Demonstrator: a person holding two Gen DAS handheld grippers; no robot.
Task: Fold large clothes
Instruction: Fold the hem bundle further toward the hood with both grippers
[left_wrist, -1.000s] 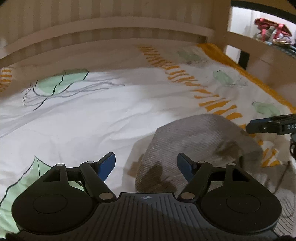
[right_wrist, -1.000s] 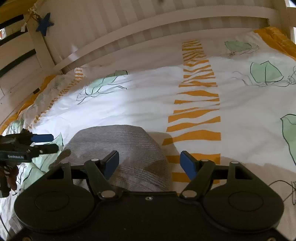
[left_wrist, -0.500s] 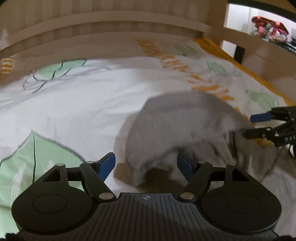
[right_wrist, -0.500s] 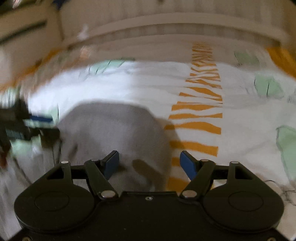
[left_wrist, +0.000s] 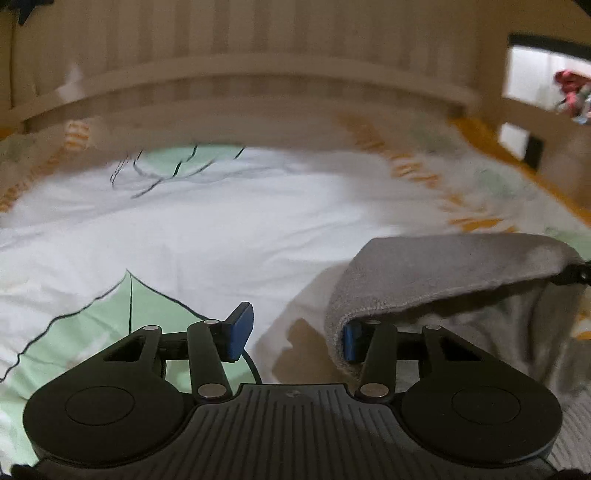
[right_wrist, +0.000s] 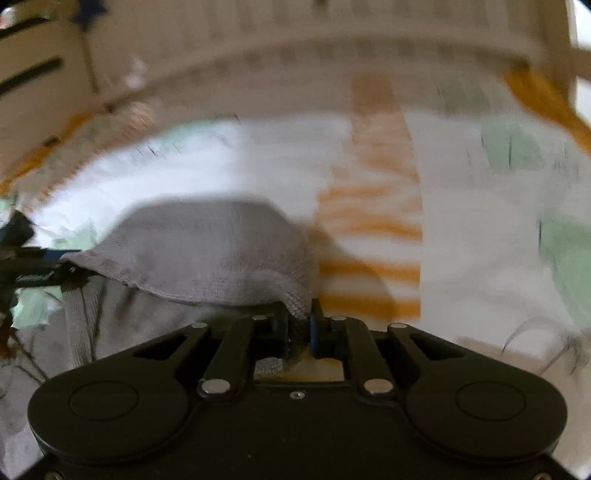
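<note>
Pinching the near corner of the grey knit garment (right_wrist: 207, 243) with the right gripper (right_wrist: 299, 328), jaws just closed tight on it. Lifted off the leaf-print bedsheet (left_wrist: 221, 236) there. Left gripper (left_wrist: 293, 334) just narrowing, half open, hem draped over its right pad only.

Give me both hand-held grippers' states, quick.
Left hand-held gripper: jaws just closing, open, grey garment edge draped over one finger.
Right hand-held gripper: just closed, pinching the garment's corner.
</note>
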